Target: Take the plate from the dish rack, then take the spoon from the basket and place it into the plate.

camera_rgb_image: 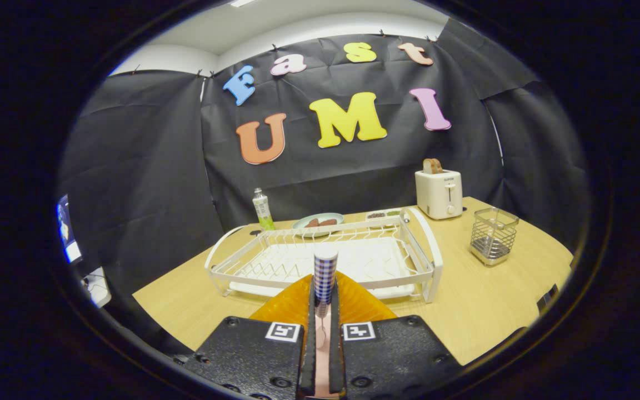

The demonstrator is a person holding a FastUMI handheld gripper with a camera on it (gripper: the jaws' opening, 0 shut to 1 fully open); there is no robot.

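Tongs (323, 311) clamped on spoon (325, 278), both fingers pressing its handle; checked blue-white handle w/ pale rounded end. Spoon upright, long axis running up out of the tongs, pale end topmost, pointing toward dish rack (320, 261); bowl end hidden down between fingers, can't tell its shape. Held over orange plate (298, 303), which lies flat on tabletop (481, 300) just in front of rack, partly covered by tongs. Rack white wire, nothing standing in its slots. Wire basket (493, 236) right of rack, apart from it, nr tabletop's edge. White toaster (438, 193) behind rack's right end, bread slice sticking out top. Green-labelled bottle (263, 209) behind rack's left end. Pale dish (318, 221) w/ brown bits behind rack's middle, small tray (384, 214) next to it
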